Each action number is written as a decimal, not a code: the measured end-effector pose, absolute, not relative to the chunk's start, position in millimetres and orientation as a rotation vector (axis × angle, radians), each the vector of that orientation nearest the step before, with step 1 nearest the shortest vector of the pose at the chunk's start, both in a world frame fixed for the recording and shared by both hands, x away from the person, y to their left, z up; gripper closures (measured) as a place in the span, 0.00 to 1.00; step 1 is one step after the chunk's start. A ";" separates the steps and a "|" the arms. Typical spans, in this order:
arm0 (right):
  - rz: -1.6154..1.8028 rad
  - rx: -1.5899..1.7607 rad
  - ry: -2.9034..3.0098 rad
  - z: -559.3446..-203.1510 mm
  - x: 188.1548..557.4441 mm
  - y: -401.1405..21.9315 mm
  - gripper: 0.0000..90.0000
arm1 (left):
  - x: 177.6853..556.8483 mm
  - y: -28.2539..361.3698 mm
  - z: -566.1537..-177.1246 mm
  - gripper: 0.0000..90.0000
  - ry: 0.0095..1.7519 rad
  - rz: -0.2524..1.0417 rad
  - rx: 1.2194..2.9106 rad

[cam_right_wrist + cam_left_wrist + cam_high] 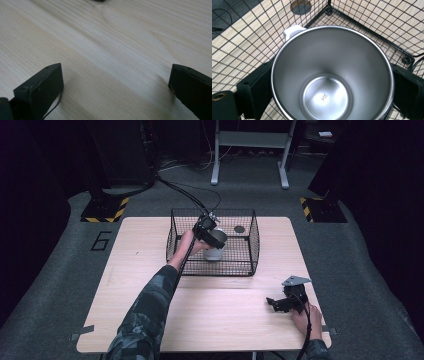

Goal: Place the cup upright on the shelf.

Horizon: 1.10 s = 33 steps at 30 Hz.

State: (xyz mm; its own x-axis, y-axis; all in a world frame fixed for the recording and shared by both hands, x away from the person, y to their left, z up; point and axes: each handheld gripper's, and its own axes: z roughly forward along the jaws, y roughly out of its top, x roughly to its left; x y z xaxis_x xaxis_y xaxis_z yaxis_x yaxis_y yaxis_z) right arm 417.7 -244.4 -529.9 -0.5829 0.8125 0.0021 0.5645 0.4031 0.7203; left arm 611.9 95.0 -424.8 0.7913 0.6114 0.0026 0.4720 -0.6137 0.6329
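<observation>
A steel cup (215, 252) with a white outside stands in the black wire basket (253, 242) at the table's far middle. My left gripper (212, 238) reaches into the basket from the left and is shut on the cup. In the left gripper view I look straight down into the cup (332, 75); a black jaw presses on each side of it and its white handle (292, 31) points away. My right gripper (273, 303) rests low on the wooden table (225, 320) near the front right, open, with bare wood between its jaws (115, 87).
A dark round hole (239, 229) lies in the tabletop under the basket's far right corner, also seen through the mesh (300, 6). The basket's walls (372, 27) stand close around the cup. Grey floor and dark stands surround the table.
</observation>
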 end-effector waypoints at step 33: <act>0.979 1.169 2.329 -529.8 417.9 -245.6 0.00 | 590.3 122.1 -398.6 0.00 0.810 0.309 2.209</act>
